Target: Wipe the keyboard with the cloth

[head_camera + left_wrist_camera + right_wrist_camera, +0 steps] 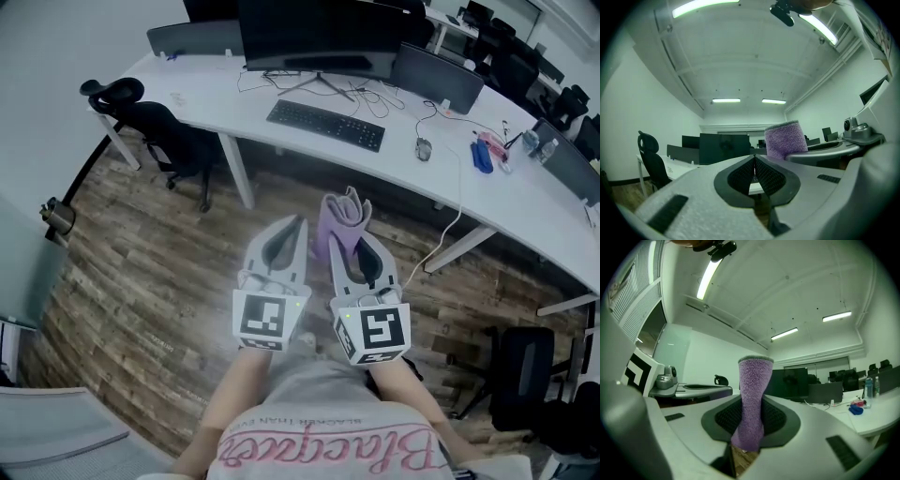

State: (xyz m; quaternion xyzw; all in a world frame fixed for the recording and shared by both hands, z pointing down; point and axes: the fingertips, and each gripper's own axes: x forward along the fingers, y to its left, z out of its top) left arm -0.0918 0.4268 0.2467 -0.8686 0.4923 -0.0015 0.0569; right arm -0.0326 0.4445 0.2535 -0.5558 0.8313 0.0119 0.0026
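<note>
A black keyboard (325,125) lies on the white desk (225,98) in front of a dark monitor (319,33). Both grippers hang side by side over the wooden floor, well short of the desk. My right gripper (345,239) is shut on a purple cloth (341,216), which sticks up past its tips. In the right gripper view the cloth (752,397) stands upright, pinched between the jaws of my right gripper (749,427). My left gripper (296,225) is shut with nothing in it; its pads meet in the left gripper view (753,171), where the cloth (783,139) shows to the right.
A mouse (424,148) and blue items (481,156) lie right of the keyboard, with cables behind it. A black office chair (155,122) stands at the desk's left end, another (523,375) at lower right. A cable hangs off the desk edge (450,230).
</note>
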